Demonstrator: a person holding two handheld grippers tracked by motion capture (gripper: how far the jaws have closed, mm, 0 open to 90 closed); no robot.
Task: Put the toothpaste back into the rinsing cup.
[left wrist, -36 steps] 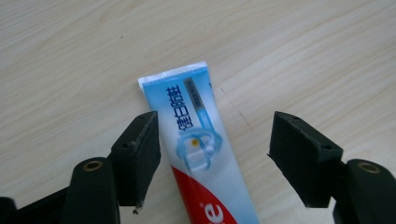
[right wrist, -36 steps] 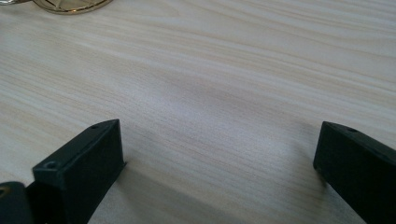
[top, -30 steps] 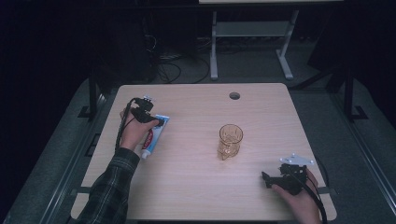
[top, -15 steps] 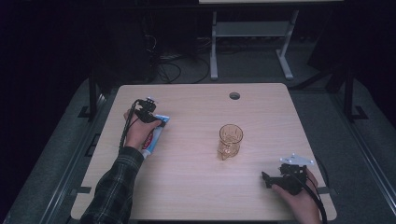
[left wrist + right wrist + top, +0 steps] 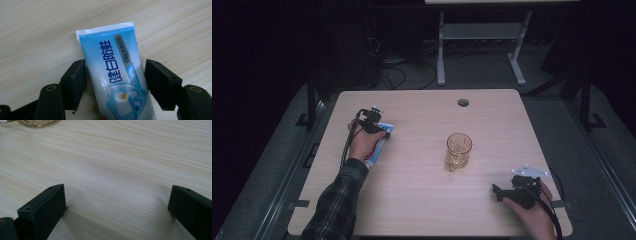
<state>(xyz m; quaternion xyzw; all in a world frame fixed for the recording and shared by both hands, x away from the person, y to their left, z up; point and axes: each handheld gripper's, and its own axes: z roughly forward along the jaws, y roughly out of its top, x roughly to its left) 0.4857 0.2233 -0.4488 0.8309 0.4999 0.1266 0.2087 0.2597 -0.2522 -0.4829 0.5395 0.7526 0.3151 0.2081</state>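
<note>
1. Left gripper view: the left claw (image 5: 113, 82) straddles the toothpaste tube (image 5: 117, 75), which lies flat on the worktop (image 5: 37, 32); the jaws have just been closing with the tube between them, the left jaw seems to touch the tube's edge and the right one sits just beside the other edge, so I judge it not yet a firm grip.
2. Risk: the tube is soft and slick; if the jaws close on its flat edges alone, it may buckle or squirt out sideways.
3. Risk: the jaws sit low against the worktop; pressing down further could pin the tube instead of lifting it, or scrape the wood.
4. Risk: the jaws stand at mid-body, short of the crimped end; the cap end is hidden, so a lift could let the heavier end droop and the tube twist in the grip.
5. High view: the tube (image 5: 379, 142) lies well left of the amber glass (image 5: 458, 151), under the left claw (image 5: 374, 125); the right claw (image 5: 512, 192) rests near the glass's right, towards the person, its jaws wide apart on nothing, as the right gripper view (image 5: 117, 215) shows.
6. Against the earlier frame: the left hand has sunk lower onto the tube and its jaws have narrowed; the right hand, the glass and the tube keep their places.
</note>
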